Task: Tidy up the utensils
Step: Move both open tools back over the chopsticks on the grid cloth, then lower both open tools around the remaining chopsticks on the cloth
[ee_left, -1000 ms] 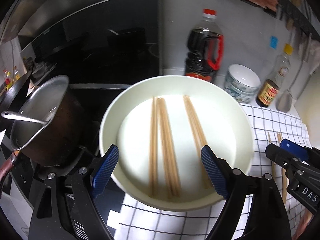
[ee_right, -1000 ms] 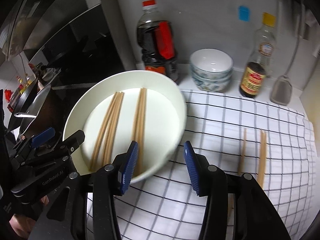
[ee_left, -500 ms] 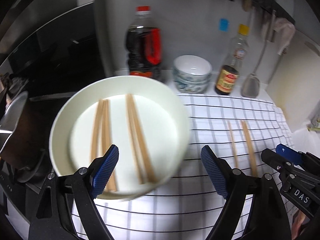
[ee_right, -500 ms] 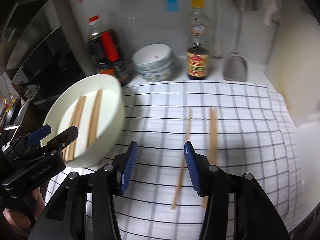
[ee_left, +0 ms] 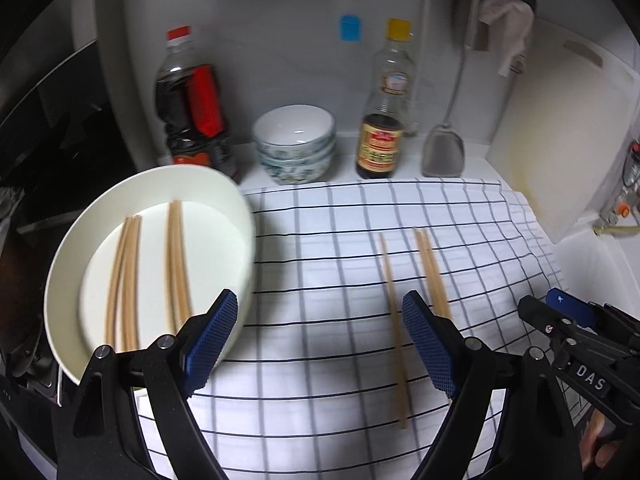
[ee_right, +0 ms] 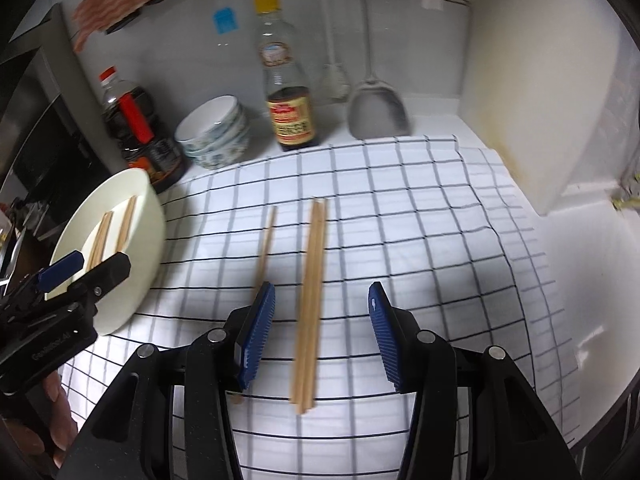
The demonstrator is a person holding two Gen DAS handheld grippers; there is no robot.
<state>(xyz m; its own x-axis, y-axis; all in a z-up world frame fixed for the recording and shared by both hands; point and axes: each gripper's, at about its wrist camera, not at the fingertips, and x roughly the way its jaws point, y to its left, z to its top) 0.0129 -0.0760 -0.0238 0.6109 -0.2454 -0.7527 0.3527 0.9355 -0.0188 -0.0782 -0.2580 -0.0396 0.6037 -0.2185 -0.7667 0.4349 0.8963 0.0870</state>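
Note:
A white plate (ee_left: 224, 216) at the left holds several wooden chopsticks (ee_left: 176, 264); it also shows in the right wrist view (ee_right: 148, 216). A pair of chopsticks (ee_right: 312, 284) and a single chopstick (ee_right: 266, 248) lie on the checked cloth (ee_right: 420, 220); they also show in the left wrist view, the pair (ee_left: 432, 272) and the single (ee_left: 392, 320). My right gripper (ee_right: 320, 340) is open, its jaws either side of the pair's near half. My left gripper (ee_left: 320, 344) is open and empty, between plate and loose chopsticks.
Along the back wall stand a dark sauce bottle (ee_left: 192, 112), stacked bowls (ee_left: 296, 144), a yellow-capped bottle (ee_left: 384, 120) and a metal spatula (ee_left: 444, 152). A white cutting board (ee_left: 560, 136) leans at the right. The stove (ee_left: 48, 152) is at the left.
Both grippers have swung right, from over the plate to over the checked cloth. The right gripper now straddles the chopstick pair. Both stayed open.

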